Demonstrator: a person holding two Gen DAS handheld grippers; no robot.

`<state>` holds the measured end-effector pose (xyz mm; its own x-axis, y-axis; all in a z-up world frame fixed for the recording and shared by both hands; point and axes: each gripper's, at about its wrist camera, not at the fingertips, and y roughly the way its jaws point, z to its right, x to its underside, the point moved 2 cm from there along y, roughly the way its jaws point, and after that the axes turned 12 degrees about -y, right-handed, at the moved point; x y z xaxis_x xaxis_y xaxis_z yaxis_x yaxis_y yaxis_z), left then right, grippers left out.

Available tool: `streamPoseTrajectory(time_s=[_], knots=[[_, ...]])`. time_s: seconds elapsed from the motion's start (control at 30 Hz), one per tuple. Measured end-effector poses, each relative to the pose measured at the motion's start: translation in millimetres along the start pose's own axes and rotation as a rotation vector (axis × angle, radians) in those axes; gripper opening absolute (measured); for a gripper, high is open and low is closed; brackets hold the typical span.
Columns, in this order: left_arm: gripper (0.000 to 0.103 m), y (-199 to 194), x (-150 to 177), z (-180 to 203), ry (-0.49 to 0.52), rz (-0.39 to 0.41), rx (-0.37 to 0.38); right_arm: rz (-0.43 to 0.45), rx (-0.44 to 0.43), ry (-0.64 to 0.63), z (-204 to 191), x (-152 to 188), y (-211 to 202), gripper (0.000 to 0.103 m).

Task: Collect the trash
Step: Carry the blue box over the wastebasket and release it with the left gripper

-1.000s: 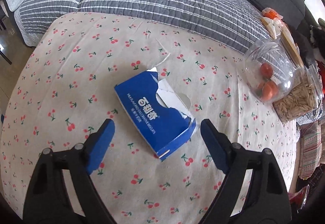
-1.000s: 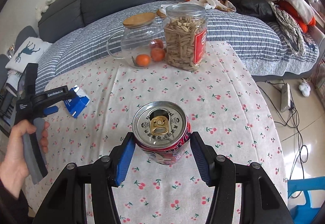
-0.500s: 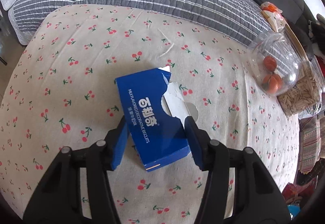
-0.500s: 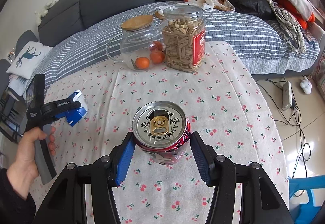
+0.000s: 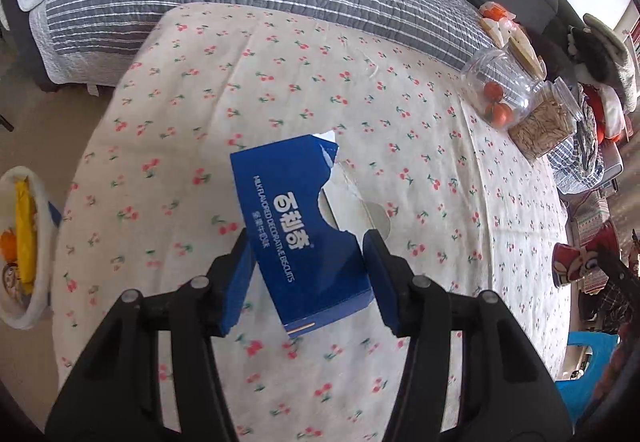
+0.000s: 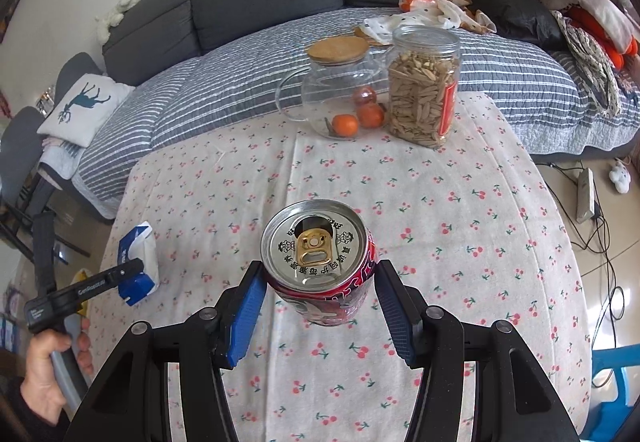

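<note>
A torn blue biscuit box hangs tilted above the cherry-print tablecloth, and my left gripper is shut on its near end. From the right wrist view the same box sits in that gripper near the table's left edge, with a hand around the handle. My right gripper is shut on an opened red drink can, held upright just above the cloth. The can also shows at the right edge of the left wrist view.
A white basket with yellow and orange scraps stands on the floor left of the table. A glass jug with oranges and a seed jar stand at the table's far edge. A striped sofa lies behind, and a blue stool stands at right.
My left gripper has closed on the blue box, lifted it and carried it toward the table's left edge, bringing the basket into view. The right gripper has shifted with its can.
</note>
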<state>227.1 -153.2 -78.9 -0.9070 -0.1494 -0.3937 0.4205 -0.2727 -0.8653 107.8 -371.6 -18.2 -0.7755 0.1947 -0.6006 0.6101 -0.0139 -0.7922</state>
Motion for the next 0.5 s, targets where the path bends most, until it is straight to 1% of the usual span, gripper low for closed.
streamPoseTrajectory(time_s=[0.17,0.37,0.5], knots=[[0.056,-45,-1,-61,-0.04,0.069,-0.02,-0.024,-0.034,-0.051,-49,-6,11,0.057],[0.056,-84,-7,-135,-0.138,0.12,-0.044,-0.053,-0.076,-0.157,-119,-12,30,0.057],[0.056,-103,-12,-183,-0.177,0.161,-0.09,-0.078,-0.117,-0.2,-162,-12,45,0.057]])
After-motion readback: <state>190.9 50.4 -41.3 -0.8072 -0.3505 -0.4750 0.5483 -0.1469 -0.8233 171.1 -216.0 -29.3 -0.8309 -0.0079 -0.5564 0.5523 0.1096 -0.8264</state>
